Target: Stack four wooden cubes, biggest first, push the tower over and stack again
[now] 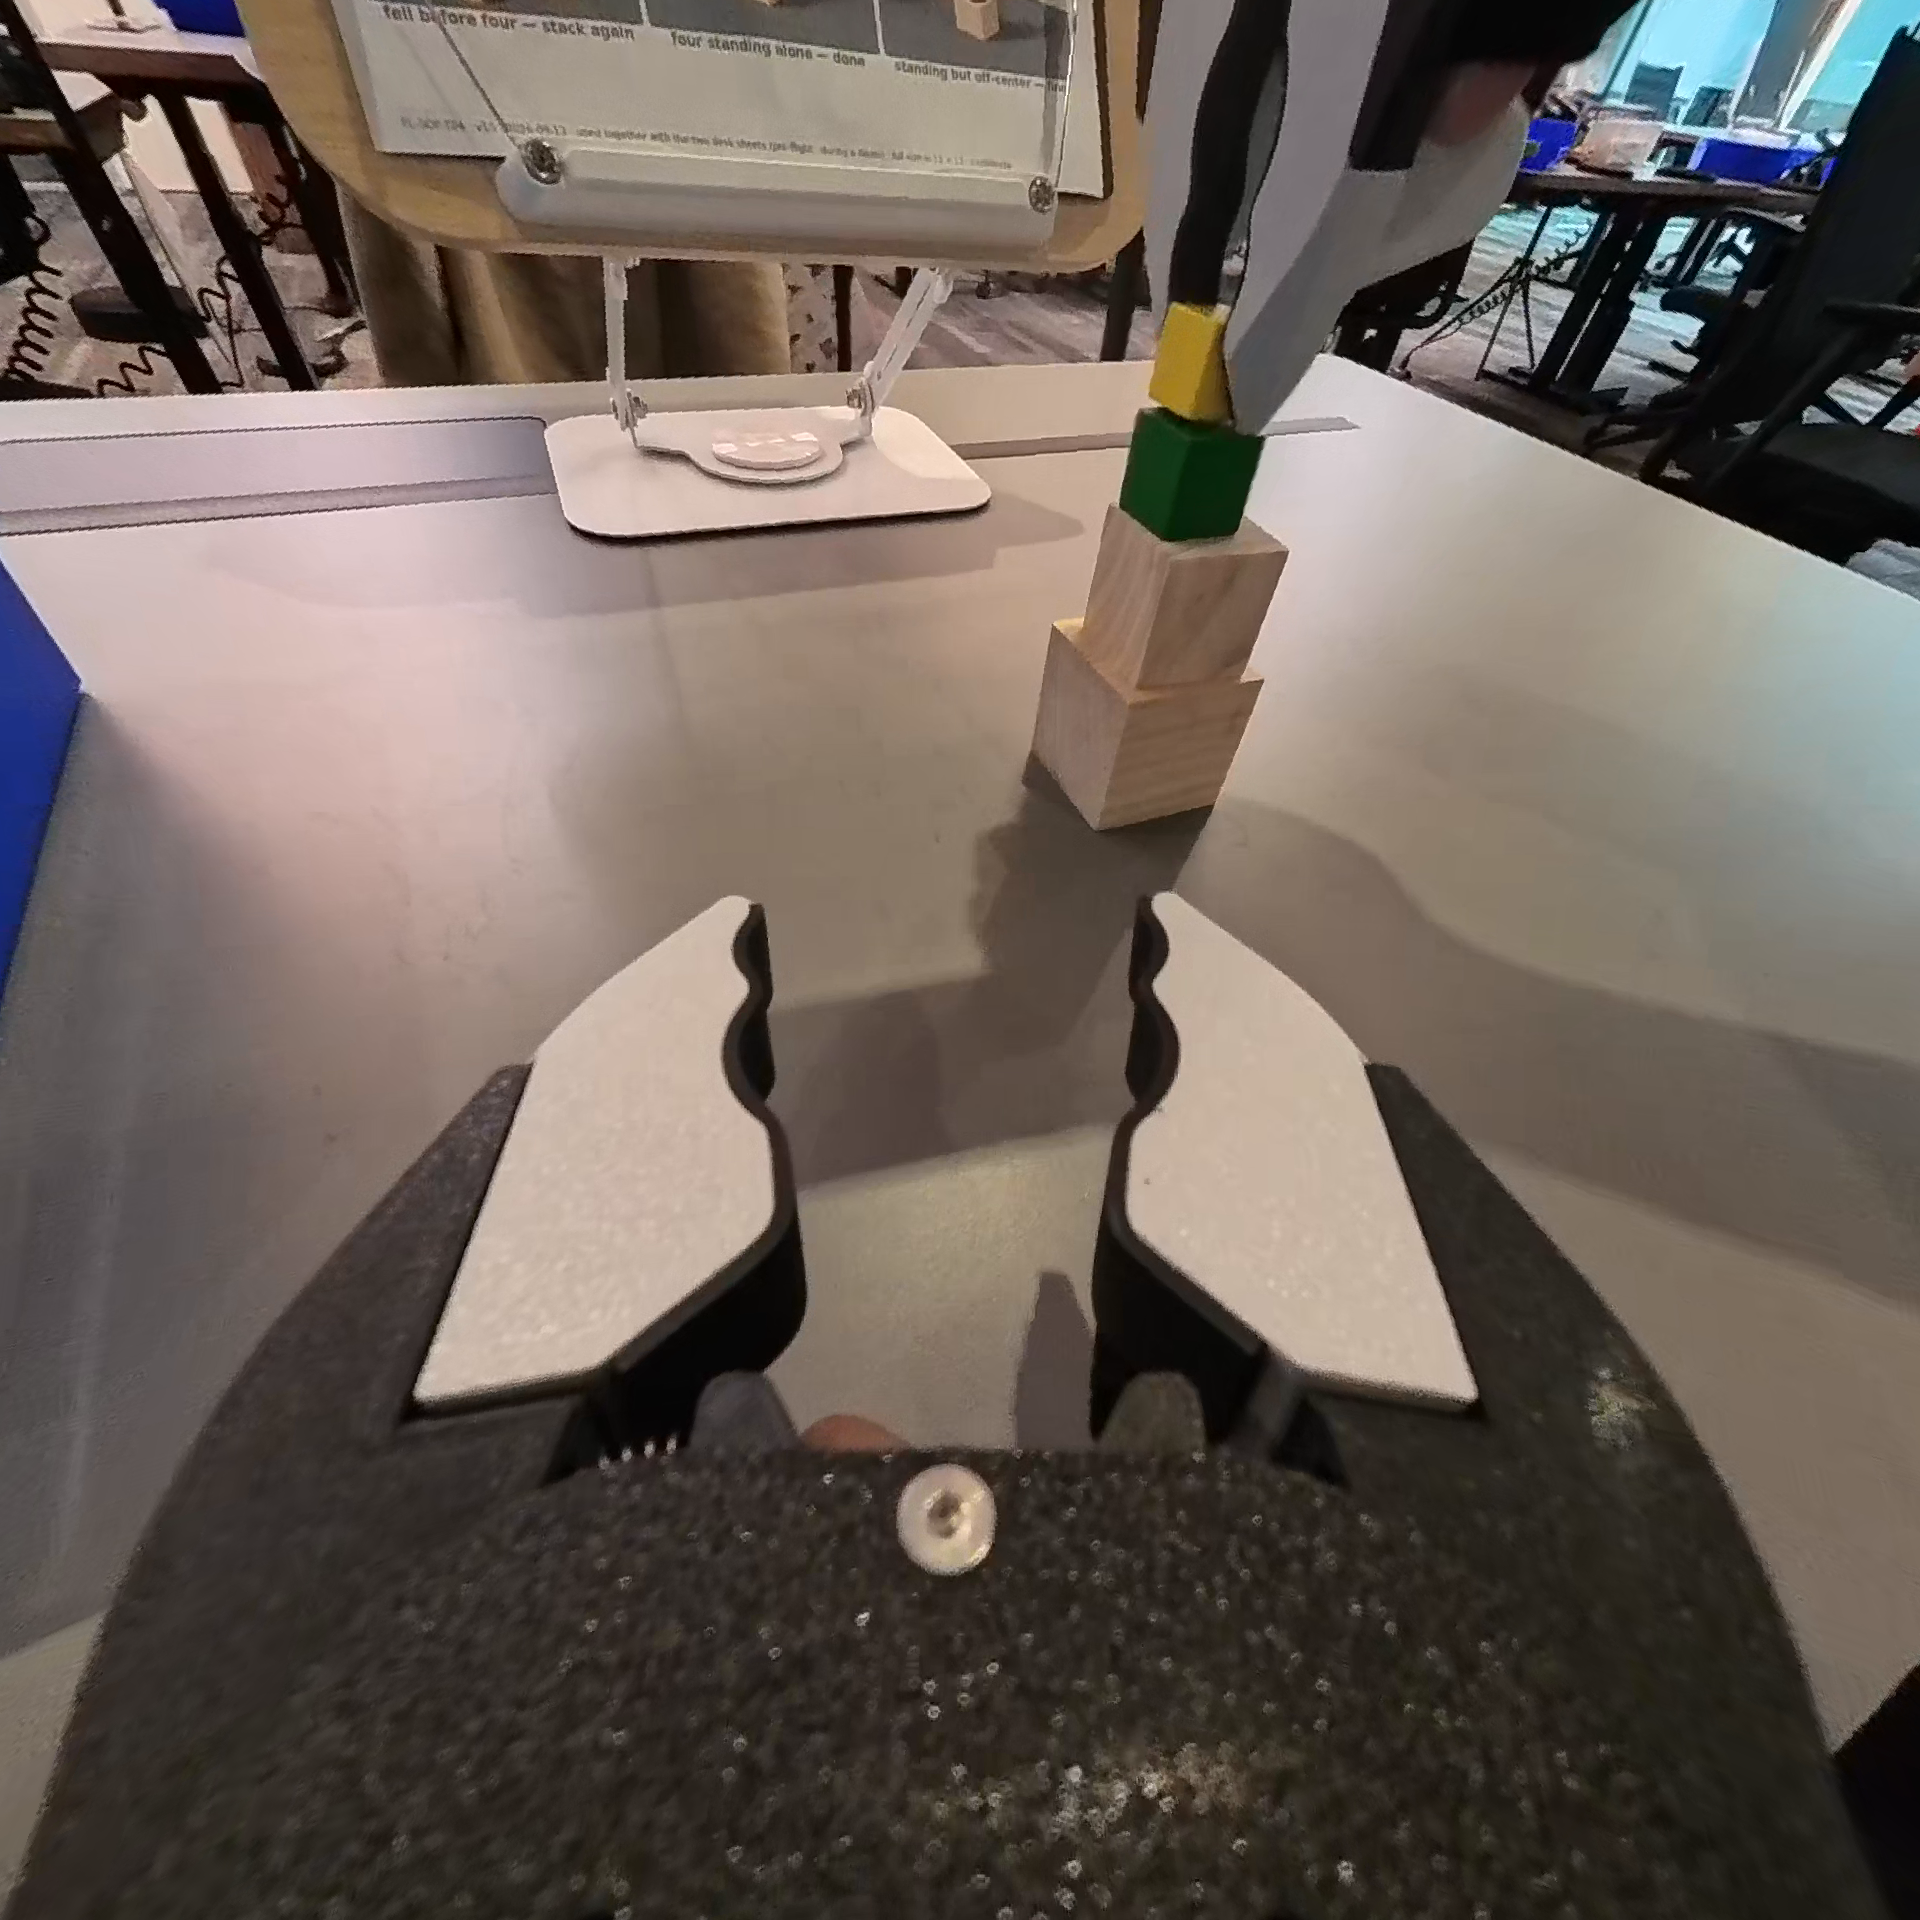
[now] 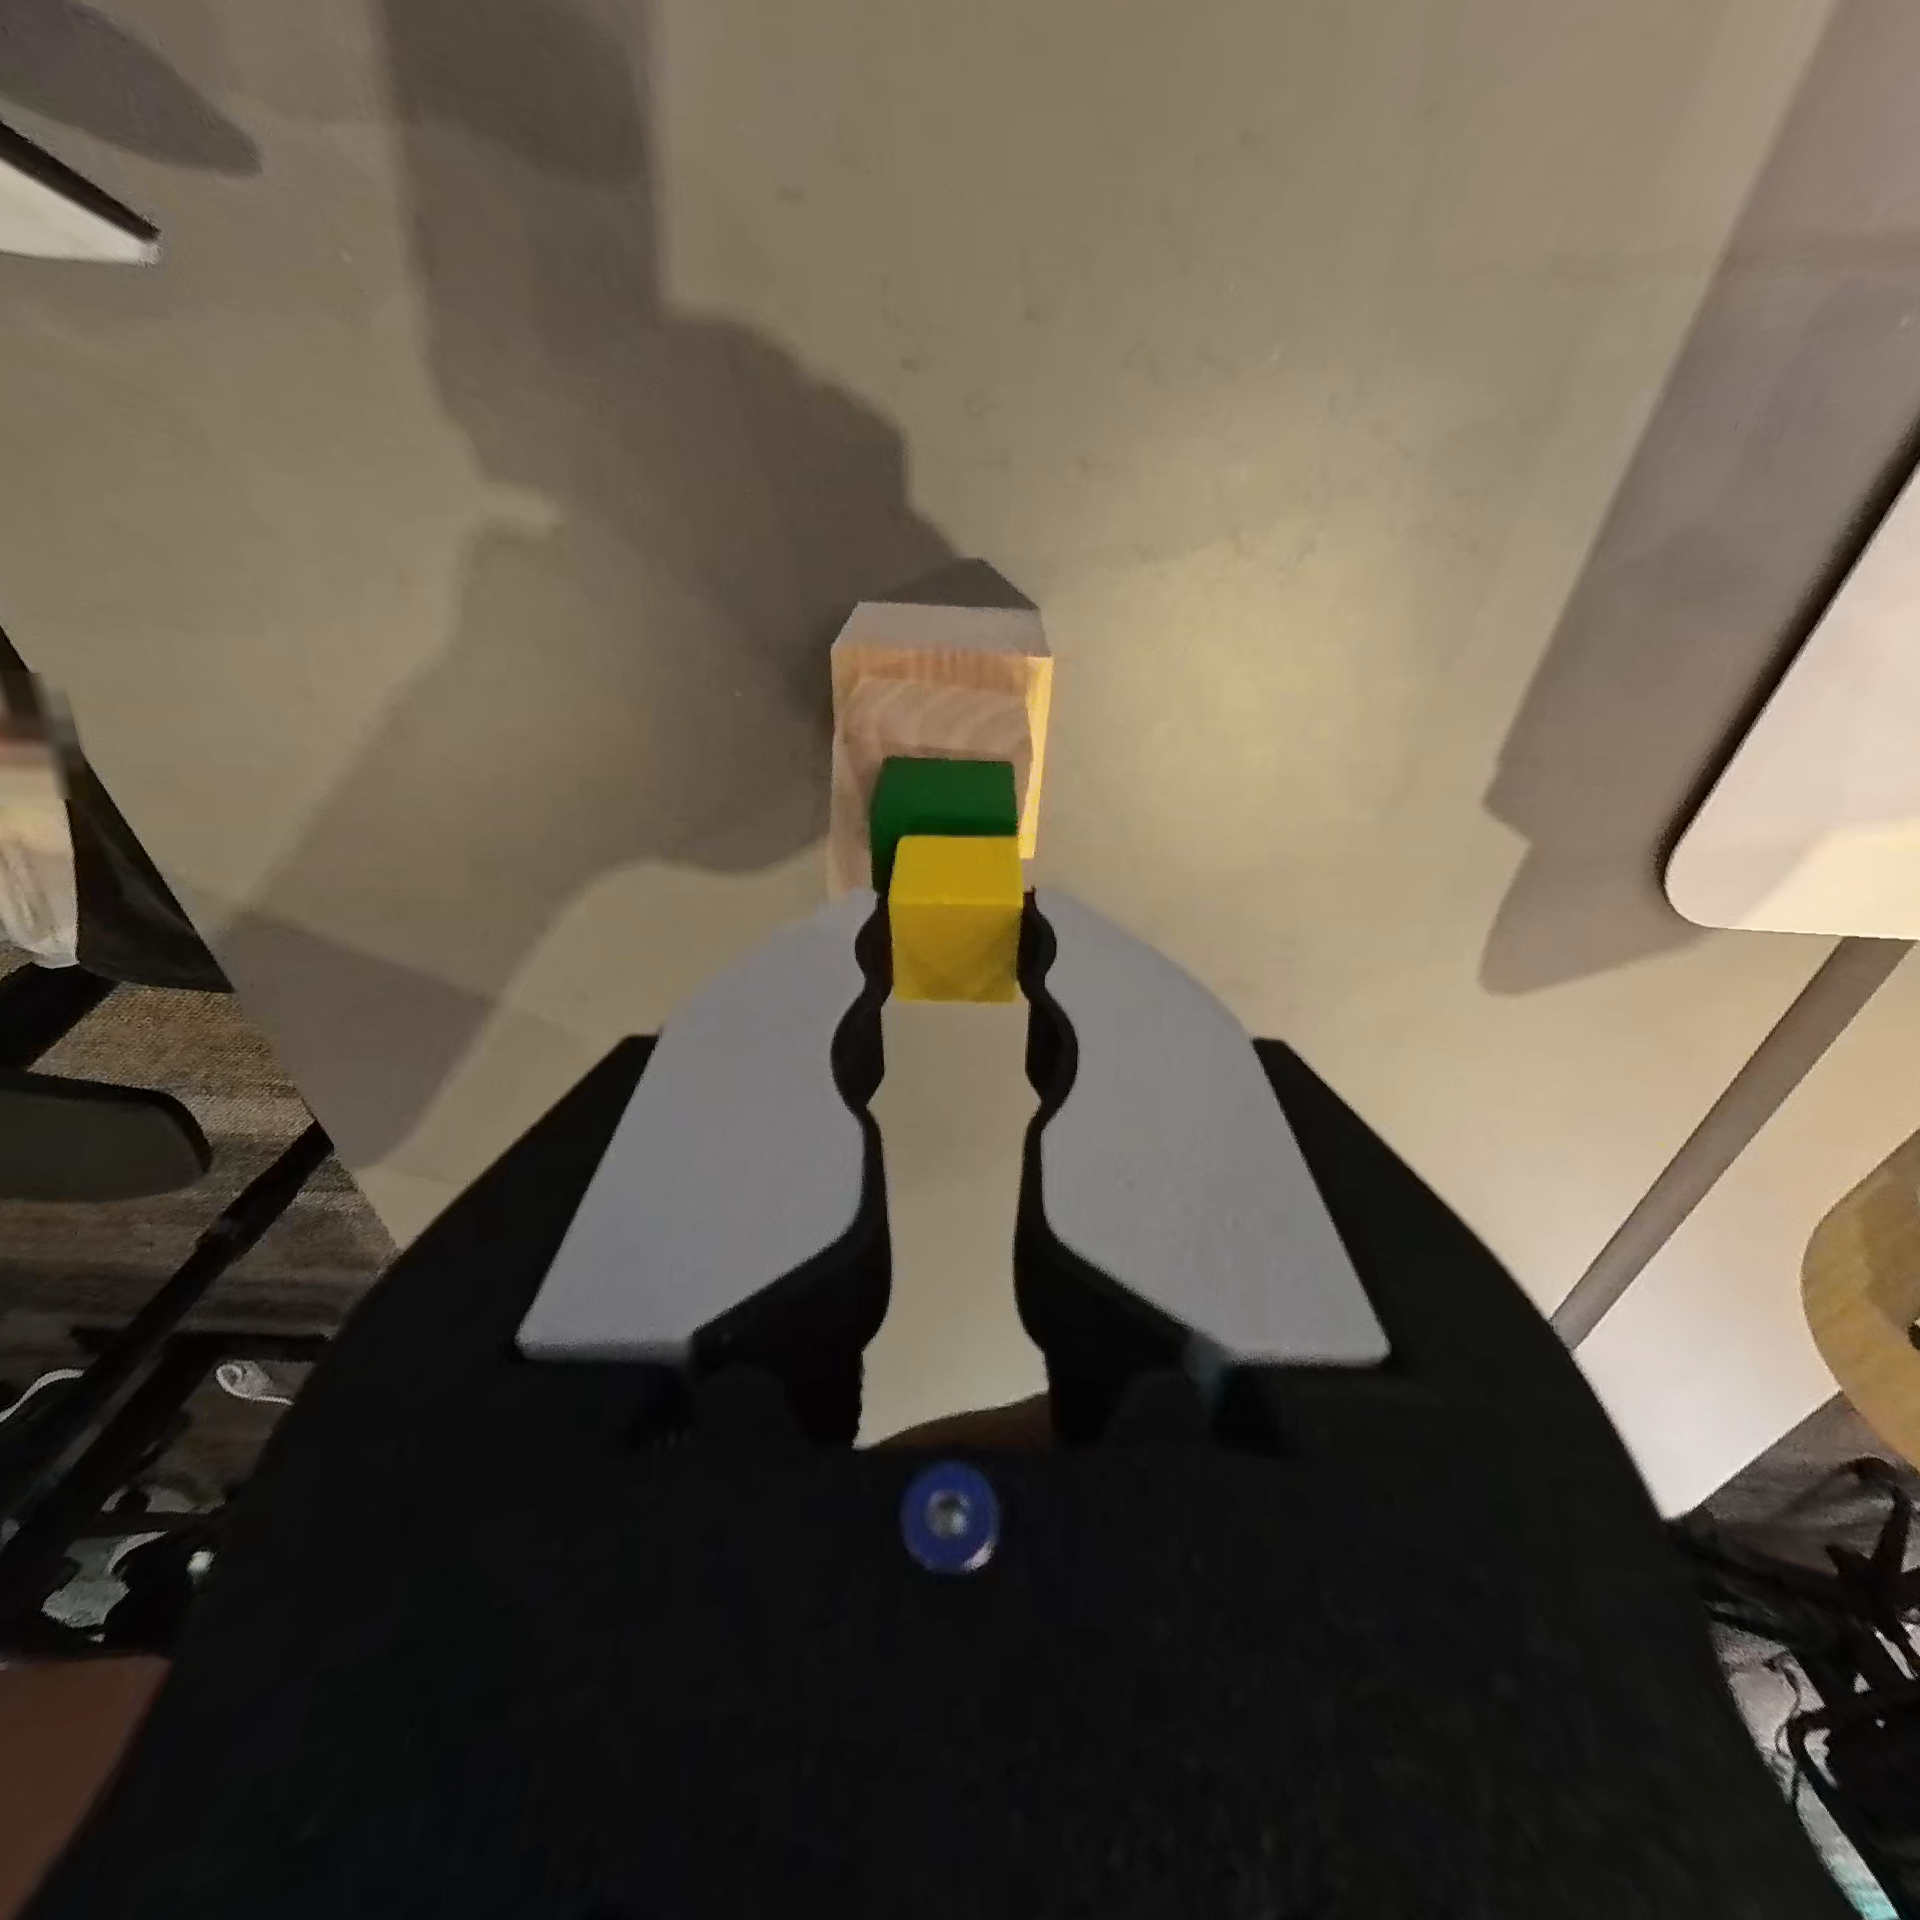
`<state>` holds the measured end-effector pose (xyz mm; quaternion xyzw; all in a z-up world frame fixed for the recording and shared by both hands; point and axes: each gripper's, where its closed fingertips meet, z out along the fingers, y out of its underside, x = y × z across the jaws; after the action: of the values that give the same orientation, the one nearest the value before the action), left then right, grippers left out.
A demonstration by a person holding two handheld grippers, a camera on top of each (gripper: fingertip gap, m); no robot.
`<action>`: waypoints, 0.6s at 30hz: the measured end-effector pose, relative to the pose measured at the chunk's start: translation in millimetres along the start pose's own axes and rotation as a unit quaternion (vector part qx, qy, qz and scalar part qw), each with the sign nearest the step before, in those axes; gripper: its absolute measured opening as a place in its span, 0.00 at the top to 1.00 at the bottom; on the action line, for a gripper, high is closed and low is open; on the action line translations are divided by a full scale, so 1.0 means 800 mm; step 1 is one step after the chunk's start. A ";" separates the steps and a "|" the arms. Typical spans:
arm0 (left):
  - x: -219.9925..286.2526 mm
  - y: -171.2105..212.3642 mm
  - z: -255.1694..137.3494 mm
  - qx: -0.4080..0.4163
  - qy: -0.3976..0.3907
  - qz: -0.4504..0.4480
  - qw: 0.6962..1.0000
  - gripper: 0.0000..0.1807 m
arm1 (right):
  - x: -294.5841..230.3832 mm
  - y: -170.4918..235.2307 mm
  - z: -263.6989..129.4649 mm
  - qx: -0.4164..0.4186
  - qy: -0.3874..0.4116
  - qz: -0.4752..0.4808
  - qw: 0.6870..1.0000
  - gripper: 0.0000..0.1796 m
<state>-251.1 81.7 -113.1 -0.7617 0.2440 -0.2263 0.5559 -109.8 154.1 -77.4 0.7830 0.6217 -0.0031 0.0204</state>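
Right hand-held gripper (image 2: 954, 940): clamped on the yellow cube (image 2: 953, 920), pointing down from above.
Yellow cube: touching or just over the green cube (image 1: 1190, 476), slightly tilted (full seating not clear).
Tower: large plain cube (image 1: 1143, 743) at the bottom, medium plain cube (image 1: 1179, 613) next, green above; toward the desk (image 1: 416, 727) far edge, near the stand base (image 1: 769, 468).
Key relation: tower axis upright, directly under the right tool; nearer that one.
Left hand-held gripper (image 1: 951, 1008): fingers apart, empty, low, well short of the tower.
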 end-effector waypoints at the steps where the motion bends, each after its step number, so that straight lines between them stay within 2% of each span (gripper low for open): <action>1: 0.000 0.000 0.000 0.000 0.000 0.002 1.000 0.63 | -0.001 0.000 0.000 -0.001 -0.001 -0.001 1.000 0.88; 9: 0.002 0.000 0.000 0.000 0.002 0.003 1.000 0.63 | -0.008 -0.002 -0.010 0.012 -0.012 0.008 1.000 0.81; 11: 0.001 0.000 -0.001 0.001 0.004 0.000 1.000 0.63 | 0.003 0.002 -0.034 0.031 0.036 0.016 0.999 0.80; 13: 0.000 -0.001 -0.001 0.003 0.005 -0.006 1.000 0.63 | 0.002 -0.001 -0.068 0.099 0.094 0.025 0.990 0.79; 15: -0.003 -0.002 -0.002 0.005 0.001 -0.012 1.000 0.63 | -0.011 -0.010 -0.098 0.211 0.164 0.033 0.963 0.77; 17: -0.009 -0.003 -0.002 0.008 -0.012 -0.013 1.000 0.63 | -0.029 -0.011 -0.112 0.341 0.236 0.071 0.907 0.76; 18: -0.015 -0.004 -0.002 0.011 -0.027 -0.008 1.000 0.63 | -0.033 -0.003 -0.110 0.397 0.273 0.108 0.870 0.75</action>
<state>-260.9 89.1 -110.2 -0.7632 0.2205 -0.2123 0.5691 -120.0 132.0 11.5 0.7571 0.4601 -0.0332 -0.4626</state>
